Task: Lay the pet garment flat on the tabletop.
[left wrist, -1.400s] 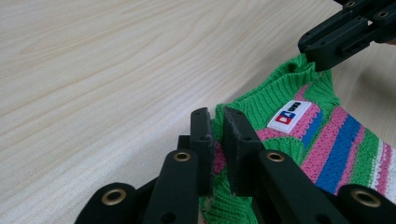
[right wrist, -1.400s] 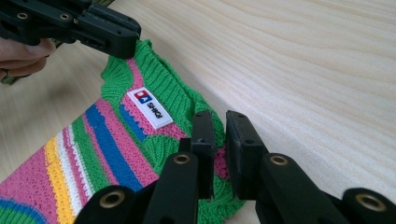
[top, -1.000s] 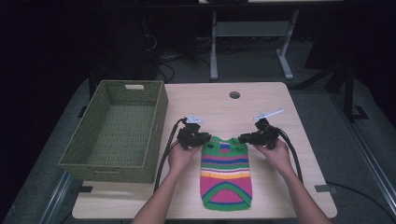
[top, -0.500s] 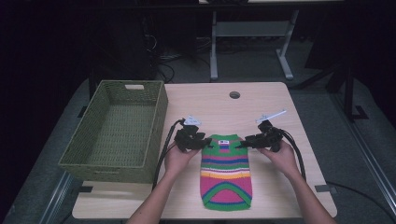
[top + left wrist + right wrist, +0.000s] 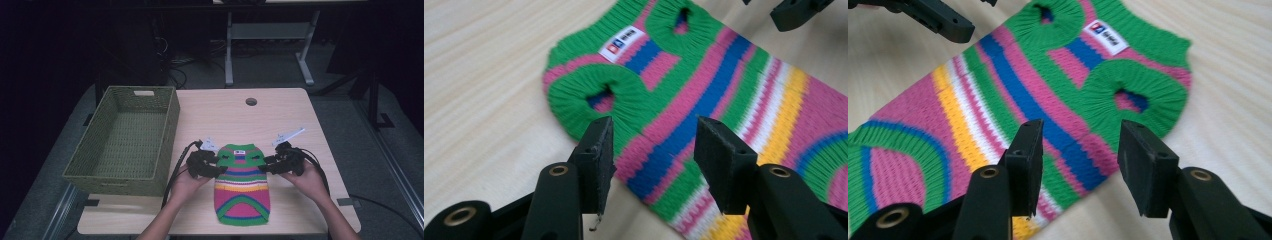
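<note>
- Both sets of fingers stand apart, having just been opening; nothing is pinched, striped knit showing in each gap.
- Left gripper (image 5: 214, 165) and right gripper (image 5: 268, 166) flank the sweater (image 5: 242, 184) near its collar.
- It lies flat on the worktop (image 5: 280, 115), long axis toward the person, beside the basket (image 5: 85, 167).

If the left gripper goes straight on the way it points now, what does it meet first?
Most likely the striped knit sweater: the left gripper, jaws open, points at its near edge by an armhole. Depth is unclear, but nothing lies between them.
</note>
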A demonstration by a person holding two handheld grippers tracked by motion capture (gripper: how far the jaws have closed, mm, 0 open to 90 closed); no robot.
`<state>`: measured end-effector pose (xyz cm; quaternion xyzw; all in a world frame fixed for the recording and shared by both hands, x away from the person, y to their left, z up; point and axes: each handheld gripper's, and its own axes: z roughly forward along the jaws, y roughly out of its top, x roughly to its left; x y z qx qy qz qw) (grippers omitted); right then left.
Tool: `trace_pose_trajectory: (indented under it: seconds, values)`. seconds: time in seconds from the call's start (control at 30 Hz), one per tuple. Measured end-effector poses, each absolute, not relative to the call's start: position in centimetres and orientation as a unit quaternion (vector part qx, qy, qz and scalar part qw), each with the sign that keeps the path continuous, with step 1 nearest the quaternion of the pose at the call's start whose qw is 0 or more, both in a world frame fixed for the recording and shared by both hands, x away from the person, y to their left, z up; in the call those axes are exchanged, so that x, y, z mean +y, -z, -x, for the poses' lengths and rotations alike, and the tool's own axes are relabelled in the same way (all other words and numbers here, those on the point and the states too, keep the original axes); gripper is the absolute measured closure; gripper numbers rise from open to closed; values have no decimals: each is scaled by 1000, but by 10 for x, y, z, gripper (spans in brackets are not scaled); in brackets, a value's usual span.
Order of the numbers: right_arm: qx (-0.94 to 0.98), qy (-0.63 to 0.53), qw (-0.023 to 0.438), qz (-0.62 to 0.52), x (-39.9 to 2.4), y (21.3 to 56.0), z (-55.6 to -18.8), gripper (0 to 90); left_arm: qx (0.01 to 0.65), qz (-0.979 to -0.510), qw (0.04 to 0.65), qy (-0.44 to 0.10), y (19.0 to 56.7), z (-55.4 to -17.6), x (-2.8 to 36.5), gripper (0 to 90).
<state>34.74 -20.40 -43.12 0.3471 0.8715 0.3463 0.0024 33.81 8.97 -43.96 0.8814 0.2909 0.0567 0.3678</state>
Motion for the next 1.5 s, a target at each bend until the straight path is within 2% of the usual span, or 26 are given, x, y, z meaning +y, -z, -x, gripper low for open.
trace_pose_trajectory:
  seconds: [0.23, 0.6, 0.73, 0.83, 1.0, 1.2, 1.5]
  values:
    - [885, -335, 5, -324, -196, 434, -329, 534, 264, -894, 358, -57, 437, -319, 88, 533]
    - [889, -328, 2, -319, -196, 441, -310, 618, 243, -903, 350, -47, 440, -298, 87, 626]
    - [893, -328, 4, -308, -194, 442, -305, 669, 230, -912, 336, -41, 443, -294, 89, 708]
    - [896, -322, 0, -304, -192, 445, -302, 726, 232, -913, 337, -21, 445, -293, 91, 810]
    - [900, -317, -3, -300, -191, 451, -301, 812, 222, -920, 322, -18, 449, -292, 90, 893]
    - [900, -312, -3, -303, -189, 454, -302, 872, 232, -917, 323, -16, 455, -294, 88, 897]
    - [895, -315, 3, -317, -192, 456, -309, 878, 232, -919, 318, -29, 455, -303, 84, 897]
